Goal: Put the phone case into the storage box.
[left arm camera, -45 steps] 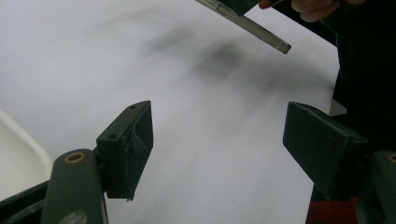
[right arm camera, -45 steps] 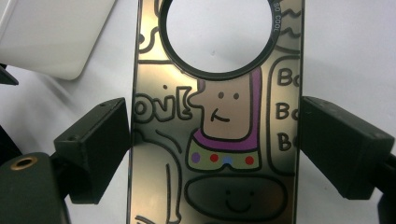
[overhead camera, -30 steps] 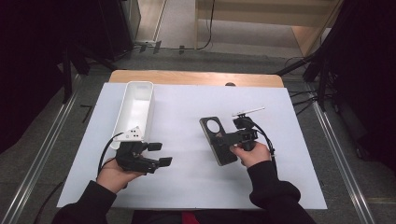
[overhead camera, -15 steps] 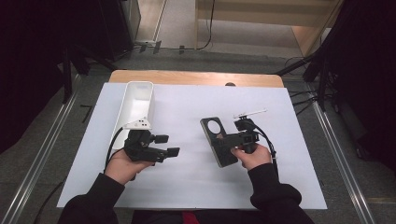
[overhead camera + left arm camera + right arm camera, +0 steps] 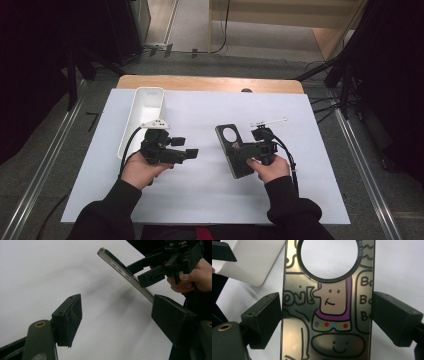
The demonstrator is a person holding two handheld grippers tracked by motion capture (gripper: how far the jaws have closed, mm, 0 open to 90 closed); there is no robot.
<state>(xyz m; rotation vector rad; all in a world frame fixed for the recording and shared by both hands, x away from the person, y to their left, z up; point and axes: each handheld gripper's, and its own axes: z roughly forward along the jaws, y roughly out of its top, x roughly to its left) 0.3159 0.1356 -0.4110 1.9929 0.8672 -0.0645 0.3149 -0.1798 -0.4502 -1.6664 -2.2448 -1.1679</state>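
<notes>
- The phone case (image 5: 235, 156) sits clamped across its width between the jaws of our right gripper (image 5: 250, 150), lifted off the white table cover (image 5: 210, 200) and tilted, its round camera hole at the far end, ahead of the jaws.
- We hold that gripper with our right hand (image 5: 269, 168) wrapped around the handle, forearm coming up from below, jaws pointing toward the other hand.
- Our left hand (image 5: 141, 169) holds the left gripper (image 5: 192, 154) with its jaws aimed across at the case; they stand wide apart with nothing between them.
- In the left gripper view we see the case (image 5: 126, 275) edge-on, ahead of the jaws and toward the right one: a thin profile with side button slots, slanting above its shadow on the cover, with the right gripper (image 5: 147, 270) pinching it.
- In the right gripper view we see what the edge-on view hides: the printed face of the case (image 5: 328, 305), with cartoon figures, smiling faces and lettering, and a pad pressed against each long edge.
- In the high view, a white tray (image 5: 142, 120) lies just beyond the left gripper, and a small white tool (image 5: 270, 121) lies just beyond the right gripper.
</notes>
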